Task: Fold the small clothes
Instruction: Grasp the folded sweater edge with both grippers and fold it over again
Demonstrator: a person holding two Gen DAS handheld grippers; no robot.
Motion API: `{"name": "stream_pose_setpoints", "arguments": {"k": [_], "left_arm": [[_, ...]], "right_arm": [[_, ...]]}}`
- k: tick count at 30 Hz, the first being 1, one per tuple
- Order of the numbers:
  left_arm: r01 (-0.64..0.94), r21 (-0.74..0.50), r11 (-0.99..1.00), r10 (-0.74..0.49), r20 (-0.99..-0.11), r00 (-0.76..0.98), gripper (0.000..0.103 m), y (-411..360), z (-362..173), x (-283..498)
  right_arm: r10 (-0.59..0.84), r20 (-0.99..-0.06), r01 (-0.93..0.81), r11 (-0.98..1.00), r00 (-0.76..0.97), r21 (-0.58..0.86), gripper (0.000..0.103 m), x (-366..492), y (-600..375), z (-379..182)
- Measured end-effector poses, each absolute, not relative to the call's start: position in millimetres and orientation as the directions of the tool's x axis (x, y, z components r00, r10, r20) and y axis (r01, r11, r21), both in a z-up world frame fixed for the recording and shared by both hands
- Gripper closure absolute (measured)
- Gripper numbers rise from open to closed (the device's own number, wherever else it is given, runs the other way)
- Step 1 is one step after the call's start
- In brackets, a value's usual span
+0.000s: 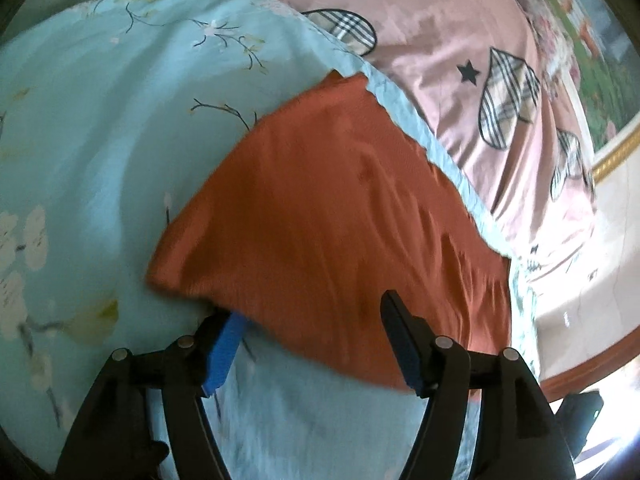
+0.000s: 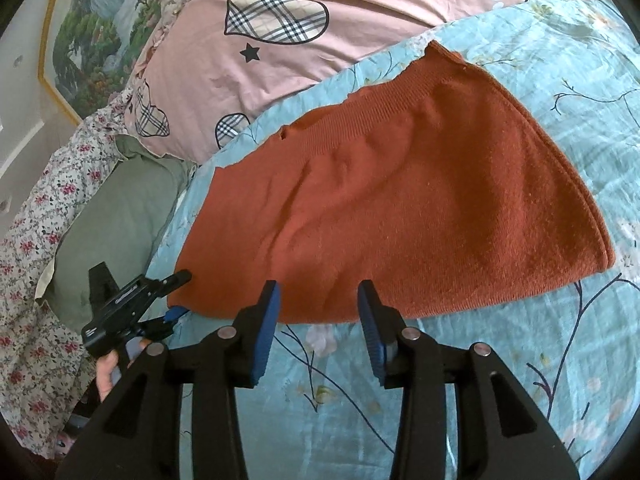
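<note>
A rust-orange knit garment (image 2: 404, 208) lies flat on a light blue flowered sheet (image 2: 520, 360); it also shows in the left wrist view (image 1: 320, 224). My left gripper (image 1: 308, 320) is open, its jaws straddling the garment's near edge, one finger under it and one over. It also shows in the right wrist view (image 2: 176, 296) at the garment's left corner. My right gripper (image 2: 316, 300) is open and empty, its fingertips at the garment's near edge.
A pink cover with plaid hearts (image 2: 280, 40) lies behind the sheet. A green pillow (image 2: 120, 216) and a flowered cloth (image 2: 36, 240) lie at the left. A framed picture (image 2: 88, 32) hangs on the wall.
</note>
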State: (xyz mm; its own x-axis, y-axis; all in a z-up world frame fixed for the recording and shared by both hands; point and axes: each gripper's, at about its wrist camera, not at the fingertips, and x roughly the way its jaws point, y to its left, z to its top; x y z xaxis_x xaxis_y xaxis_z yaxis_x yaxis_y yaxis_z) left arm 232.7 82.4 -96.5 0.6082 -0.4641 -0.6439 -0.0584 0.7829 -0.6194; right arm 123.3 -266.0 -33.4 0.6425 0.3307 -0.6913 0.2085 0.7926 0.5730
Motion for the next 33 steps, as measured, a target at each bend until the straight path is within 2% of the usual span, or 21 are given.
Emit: {"name": "stream_pose_setpoints", "arguments": {"k": [4, 6, 8, 9, 13, 17, 19, 22, 24, 26, 29, 33], "left_arm": [[-0.079, -0.607, 0.790, -0.429, -0.640, 0.637, 0.041, 83.7, -94.7, 247.2], [-0.085, -0.587, 0.805, -0.406, -0.650, 0.642, 0.071, 82.5, -92.8, 251.5], [-0.076, -0.594, 0.801, -0.414, -0.641, 0.646, 0.086, 83.1, -88.1, 253.8], [-0.071, -0.594, 0.802, -0.413, -0.635, 0.653, 0.090, 83.1, -83.9, 252.6], [0.023, -0.506, 0.862, -0.373, -0.604, 0.704, 0.093, 54.8, -44.5, 241.4], [0.208, -0.461, 0.863, -0.458, -0.539, 0.706, 0.094, 3.4, -8.4, 232.1], [0.288, -0.421, 0.860, -0.492, -0.534, 0.688, 0.094, -26.6, -0.8, 228.4], [0.380, -0.306, 0.873, -0.487, -0.572, 0.659, 0.094, -82.3, -8.9, 224.2], [0.419, -0.257, 0.871, -0.484, -0.596, 0.641, 0.095, -107.0, -20.4, 222.7], [0.453, -0.198, 0.869, -0.466, -0.635, 0.616, 0.095, -133.0, -39.0, 222.3], [0.469, -0.154, 0.870, -0.441, -0.668, 0.599, 0.096, -150.2, -58.7, 221.0], [0.470, -0.204, 0.859, -0.475, -0.659, 0.583, 0.096, -139.7, -59.3, 226.2]], "right_arm": [[0.346, -0.680, 0.199, 0.784, 0.646, 0.588, 0.061, 126.9, -268.5, -32.4], [0.352, -0.678, 0.201, 0.777, 0.646, 0.596, 0.061, 129.2, -272.5, -32.9], [0.350, -0.678, 0.205, 0.776, 0.646, 0.596, 0.061, 131.3, -277.7, -32.3], [0.351, -0.678, 0.206, 0.774, 0.646, 0.598, 0.061, 133.0, -281.8, -31.9], [0.365, -0.673, 0.214, 0.758, 0.643, 0.616, 0.061, 141.3, -303.3, -29.3], [0.374, -0.665, 0.216, 0.746, 0.646, 0.630, 0.061, 153.1, -326.1, -23.9], [0.398, -0.665, 0.220, 0.731, 0.632, 0.646, 0.061, 164.0, -336.5, -24.1], [0.447, -0.666, 0.209, 0.714, 0.598, 0.668, 0.060, 187.7, -345.3, -27.7], [0.500, -0.649, 0.197, 0.685, 0.574, 0.702, 0.047, 204.4, -345.7, -34.3], [0.552, -0.634, 0.193, 0.652, 0.542, 0.733, 0.041, 224.8, -341.9, -44.1], [0.606, -0.635, 0.165, 0.648, 0.479, 0.743, 0.041, 257.4, -323.2, -57.0], [0.646, -0.655, 0.113, 0.673, 0.392, 0.731, 0.041, 301.9, -290.0, -72.9]]}}
